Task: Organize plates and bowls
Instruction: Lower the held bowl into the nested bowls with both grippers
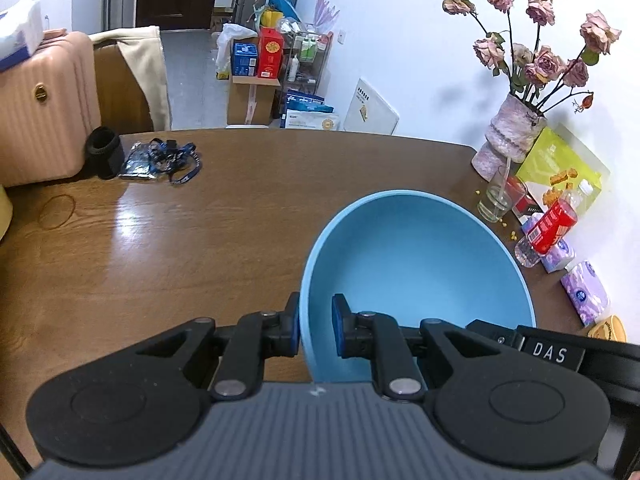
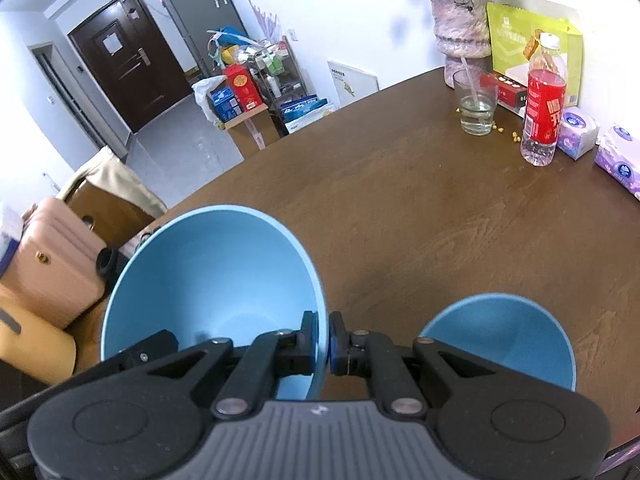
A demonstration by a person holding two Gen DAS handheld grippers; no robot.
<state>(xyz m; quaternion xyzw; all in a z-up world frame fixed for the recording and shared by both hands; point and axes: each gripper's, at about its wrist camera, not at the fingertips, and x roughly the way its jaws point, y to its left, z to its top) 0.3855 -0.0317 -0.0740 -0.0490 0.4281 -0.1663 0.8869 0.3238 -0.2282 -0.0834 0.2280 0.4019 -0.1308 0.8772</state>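
Nearest us, left gripper [image 1: 315, 330] jaws straddle the near rim of a smooth pale-blue plastic bowl [image 1: 416, 264], gap showing, grip unconfirmed. Right gripper [image 2: 323, 338] jaws clamp that bowl's opposite wall, lifting it; a second blue bowl [image 2: 508, 336] rests rightward on the brown wooden bench [image 2: 400, 200], we judge for nesting.

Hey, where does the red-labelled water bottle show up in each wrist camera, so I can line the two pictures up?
Left wrist: the red-labelled bottle is at the right edge, mid-height, just right of the drinking glass.
Right wrist: the bottle stands upper right, again just right of the glass.
Shared landmark: the vase of dried roses behind the glass.
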